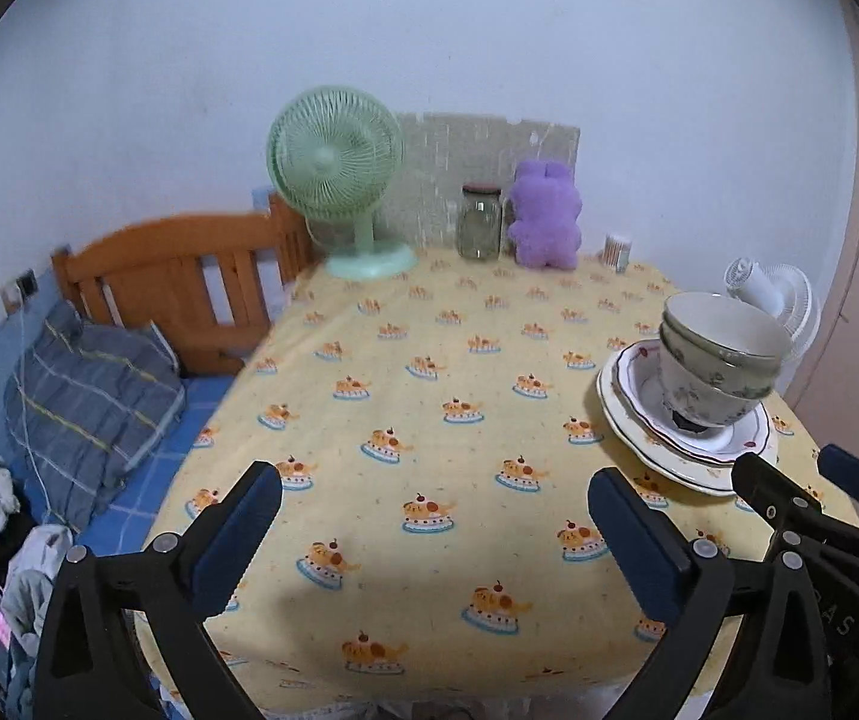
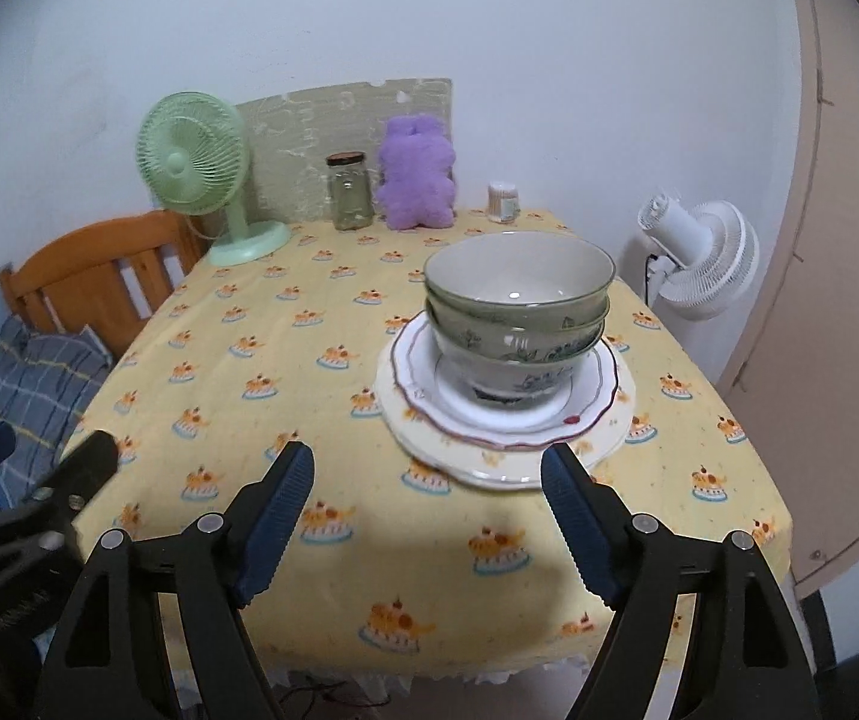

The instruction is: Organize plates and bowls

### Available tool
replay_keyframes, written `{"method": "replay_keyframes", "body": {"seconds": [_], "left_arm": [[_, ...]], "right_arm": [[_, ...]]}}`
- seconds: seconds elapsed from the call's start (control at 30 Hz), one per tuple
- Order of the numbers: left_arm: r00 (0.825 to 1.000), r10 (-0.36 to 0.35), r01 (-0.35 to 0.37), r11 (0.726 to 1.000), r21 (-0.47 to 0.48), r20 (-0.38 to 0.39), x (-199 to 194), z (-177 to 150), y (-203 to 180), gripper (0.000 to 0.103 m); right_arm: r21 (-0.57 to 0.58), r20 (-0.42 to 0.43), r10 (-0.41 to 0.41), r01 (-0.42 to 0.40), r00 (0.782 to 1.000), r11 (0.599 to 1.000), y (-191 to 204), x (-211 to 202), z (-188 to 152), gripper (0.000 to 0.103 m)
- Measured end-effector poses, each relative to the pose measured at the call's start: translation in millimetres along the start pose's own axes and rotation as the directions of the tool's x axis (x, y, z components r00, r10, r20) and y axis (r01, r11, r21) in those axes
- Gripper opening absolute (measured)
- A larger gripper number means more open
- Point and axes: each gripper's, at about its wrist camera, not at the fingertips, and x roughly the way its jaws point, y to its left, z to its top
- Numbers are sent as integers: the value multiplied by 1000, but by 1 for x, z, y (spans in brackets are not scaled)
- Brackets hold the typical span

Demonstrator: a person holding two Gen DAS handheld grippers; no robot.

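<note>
Bowls: nested in one stack, upright, standing on the plates toward the right side of the counter; you cannot tell for sure whether there are two or three, since only rims and bands of pattern show.
Left gripper: your jaws stand wide apart with nothing between them, hovering over the near edge of the counter, well apart from the stack.
Right gripper: your jaws are spread too and hold nothing; the near rim of the lower plate sits just beyond the tip of the right-hand finger.
Plates: a scalloped one with a dark red edge lies on a wider cream one; the bowls cover their centres.
Counter: draped in a yellow cloth printed with small cake-and-dog figures; its near edge is cut off by your gripper bodies.
Back row: green fan, glass jar, purple plush and a small container whose contents are too small to read.
White fan: beyond the counter's right edge, partly hidden in the left wrist view by the bowls.
Bed: wooden frame and a plaid pillow to the left, its lower part cut off.
</note>
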Motion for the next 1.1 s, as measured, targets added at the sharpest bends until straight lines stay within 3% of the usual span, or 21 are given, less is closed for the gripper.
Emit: {"method": "replay_keyframes", "body": {"seconds": [0.3, 0.57, 1.1], "left_arm": [[999, 5, -3, 999, -43, 37, -26, -22, -4, 103], [998, -22, 24, 999, -21, 65, -31, -16, -11, 103], [999, -14, 16, 999, -50, 38, -27, -15, -3, 103]], "right_arm": [[1, 56, 7, -7, 998, 1000, -11, -27, -19, 81], [43, 88, 13, -17, 996, 999, -21, -33, -16, 82], [35, 57, 7, -9, 998, 999, -14, -28, -17, 82]]}}
